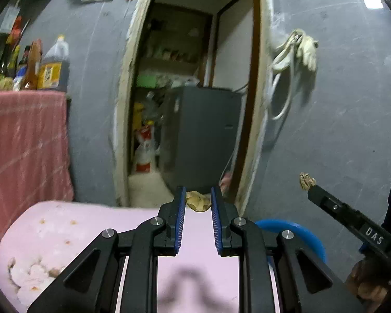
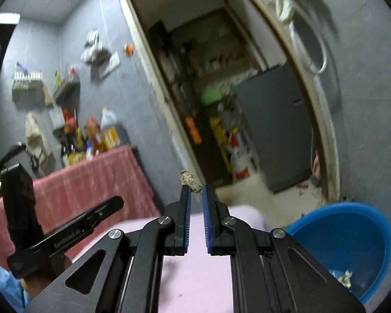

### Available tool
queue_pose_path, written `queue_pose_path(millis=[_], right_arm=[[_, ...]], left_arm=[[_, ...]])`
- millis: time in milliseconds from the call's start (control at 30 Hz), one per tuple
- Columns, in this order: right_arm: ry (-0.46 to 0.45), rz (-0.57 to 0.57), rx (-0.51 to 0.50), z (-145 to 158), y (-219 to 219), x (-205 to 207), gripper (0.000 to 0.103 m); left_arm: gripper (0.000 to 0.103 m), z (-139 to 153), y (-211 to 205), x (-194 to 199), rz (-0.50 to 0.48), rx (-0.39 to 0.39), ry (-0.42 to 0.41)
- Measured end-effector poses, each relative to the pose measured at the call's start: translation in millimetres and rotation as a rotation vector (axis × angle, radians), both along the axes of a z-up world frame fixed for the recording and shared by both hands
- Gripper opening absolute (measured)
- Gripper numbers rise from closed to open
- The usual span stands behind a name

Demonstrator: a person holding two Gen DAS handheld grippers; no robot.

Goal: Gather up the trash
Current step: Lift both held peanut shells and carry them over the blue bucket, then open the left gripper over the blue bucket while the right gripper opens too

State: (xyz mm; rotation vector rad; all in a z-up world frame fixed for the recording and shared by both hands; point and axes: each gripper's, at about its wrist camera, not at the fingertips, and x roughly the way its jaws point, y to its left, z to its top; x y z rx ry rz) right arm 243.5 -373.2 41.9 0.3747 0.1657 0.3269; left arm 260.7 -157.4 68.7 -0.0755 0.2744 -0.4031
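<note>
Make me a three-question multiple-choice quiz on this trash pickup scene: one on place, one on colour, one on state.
1. Where is the bin?
A. lower right, by the doorway
B. on the red-draped counter
C. inside the back room

2. What colour is the bin?
A. green
B. blue
C. white

3. What is the right gripper doing?
A. open, empty
B. shut on a scrap
C. resting inside the bin

Key: 1 A, the bin sits low right beside the door frame; 2 B, its wall is bright blue; 3 B, the jaws pinch a brownish scrap at their tips.
</note>
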Motion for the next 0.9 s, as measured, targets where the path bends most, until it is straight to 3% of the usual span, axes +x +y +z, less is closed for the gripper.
queue_pose_path(millis=[200,400,900], right_arm=[[-0.043,-0.103,-0.062,4,-19,-10,0.007],[-0.047,-0.201,-0.114,4,-39,-17,0.007],[0.061,-0.354,-0.190,-19,-76,-17,0.007]], left_arm=[[0.016,15,-40,-7,-0.069,-0.016,-0.048],[0.016,12,-71,-4,-0.122,-0.027,-0.042],[0.016,-20,-130,26,-0.196,-0.004,0.087]])
